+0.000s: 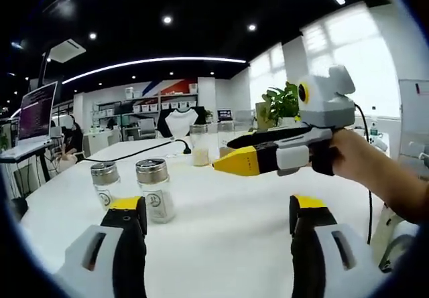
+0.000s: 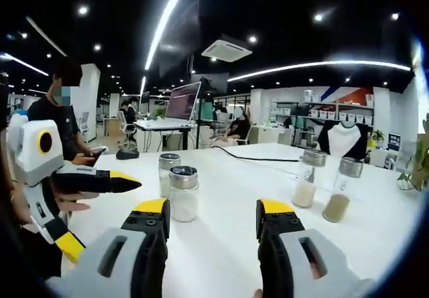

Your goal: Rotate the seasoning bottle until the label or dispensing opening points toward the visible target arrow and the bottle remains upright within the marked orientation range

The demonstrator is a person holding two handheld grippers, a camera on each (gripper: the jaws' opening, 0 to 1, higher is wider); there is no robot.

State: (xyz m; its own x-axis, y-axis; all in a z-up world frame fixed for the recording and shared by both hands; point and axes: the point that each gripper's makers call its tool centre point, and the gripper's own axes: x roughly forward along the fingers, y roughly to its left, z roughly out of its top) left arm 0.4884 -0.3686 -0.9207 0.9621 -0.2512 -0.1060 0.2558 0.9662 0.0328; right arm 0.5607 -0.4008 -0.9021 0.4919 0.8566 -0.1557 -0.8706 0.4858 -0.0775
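Two glass seasoning bottles with metal shaker caps stand upright on the white table (image 1: 228, 224). The nearer bottle (image 1: 155, 189) (image 2: 182, 192) holds white powder and carries a small round label; the second bottle (image 1: 105, 183) (image 2: 167, 172) stands close beside it. My left gripper (image 1: 218, 211) is open, its left jaw just in front of the nearer bottle, nothing between the jaws. My right gripper (image 2: 213, 211) is open too, a short way before the same bottle. Each gripper shows side-on in the other's view: the right gripper (image 1: 224, 165) held by a hand, the left gripper (image 2: 133, 183).
Two more shaker bottles (image 2: 306, 177) (image 2: 340, 189) with beige powder stand farther off on the table (image 2: 228, 171); they appear as far bottles (image 1: 200, 144). A black cable (image 1: 144, 151) crosses the table. A person (image 2: 60, 110) stands at the left; a potted plant (image 1: 281, 104) is behind.
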